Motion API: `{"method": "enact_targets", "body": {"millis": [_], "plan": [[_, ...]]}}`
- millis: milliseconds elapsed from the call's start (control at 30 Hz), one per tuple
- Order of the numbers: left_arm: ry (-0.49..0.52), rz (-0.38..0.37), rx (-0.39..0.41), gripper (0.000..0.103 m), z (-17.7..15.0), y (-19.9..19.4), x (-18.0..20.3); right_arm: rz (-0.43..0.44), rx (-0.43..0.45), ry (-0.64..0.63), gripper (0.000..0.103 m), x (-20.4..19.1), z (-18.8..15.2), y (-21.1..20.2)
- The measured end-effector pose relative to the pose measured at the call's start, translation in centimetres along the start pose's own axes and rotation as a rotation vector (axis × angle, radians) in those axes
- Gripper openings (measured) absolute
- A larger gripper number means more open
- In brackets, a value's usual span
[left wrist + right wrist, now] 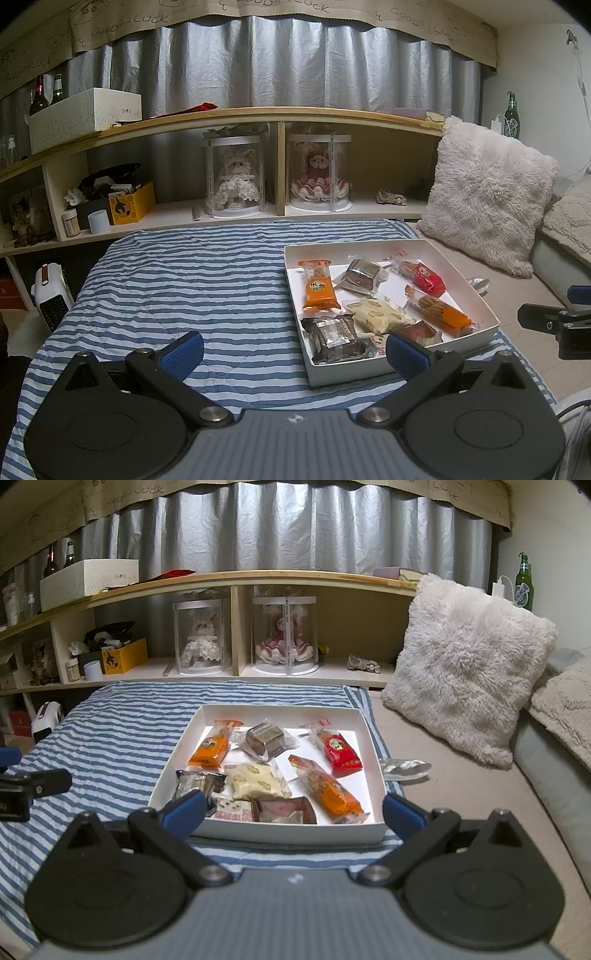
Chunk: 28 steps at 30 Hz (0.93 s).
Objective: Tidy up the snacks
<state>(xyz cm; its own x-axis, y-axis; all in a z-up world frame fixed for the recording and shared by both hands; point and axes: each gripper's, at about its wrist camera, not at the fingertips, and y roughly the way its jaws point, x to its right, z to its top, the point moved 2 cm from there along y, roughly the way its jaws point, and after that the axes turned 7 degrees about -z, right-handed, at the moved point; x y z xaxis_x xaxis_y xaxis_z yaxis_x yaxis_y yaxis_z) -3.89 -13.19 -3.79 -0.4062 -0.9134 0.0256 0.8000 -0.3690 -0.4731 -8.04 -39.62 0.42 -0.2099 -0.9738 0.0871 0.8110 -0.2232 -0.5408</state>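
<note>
Snacks lie loose in a shallow white box on the striped blue-and-white cover, straight ahead of the right gripper and ahead-right of the left gripper. Left gripper: fingers spread wide, nothing between them; its right blue pad overlaps the box's near corner in view, contact not clear. Right gripper: fingers likewise spread wide and empty, the box's near wall sitting between the two pads. Contents, left to right from the right wrist view: an orange packet at the far left; a dark clear-wrapped packet nearer, just behind the left pad; a pale cream packet with nut pieces in the middle; a clear-wrapped brown block beyond it; a pink-and-brown packet against the near wall, with a small pale wrapper beside it, print too blurred to read; a long orange packet lying on a diagonal; a red packet at the far right. Outside the box, just right of it, a crumpled silver wrapper lies on the beige surface. Further right, a fluffy white cushion leans upright.
</note>
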Motion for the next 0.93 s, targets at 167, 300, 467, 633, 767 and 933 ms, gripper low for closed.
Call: {"method": "enact_targets", "body": {"millis": [167, 300, 467, 633, 767, 933], "plan": [[0.001, 0.002, 0.000, 0.103, -0.04, -0.04, 0.11, 0.001, 0.000, 0.000, 0.102, 0.01, 0.00, -0.02], [0.002, 0.002, 0.000, 0.103, -0.08, -0.01, 0.13, 0.001, 0.000, 0.001, 0.102, 0.04, 0.03, 0.04], [0.007, 0.003, 0.002, 0.103, -0.14, -0.03, 0.30, 0.001, -0.002, 0.002, 0.102, -0.04, -0.06, 0.04], [0.016, 0.002, -0.003, 0.103, -0.27, -0.03, 0.43, 0.003, -0.006, 0.004, 0.102, -0.03, -0.21, 0.12], [0.013, 0.003, -0.006, 0.103, -0.32, -0.09, 0.42, 0.004, -0.008, 0.005, 0.102, -0.10, -0.26, 0.13], [0.014, 0.002, -0.007, 0.103, -0.28, -0.08, 0.35, 0.002, -0.008, 0.005, 0.102, -0.20, -0.29, 0.05]]}}
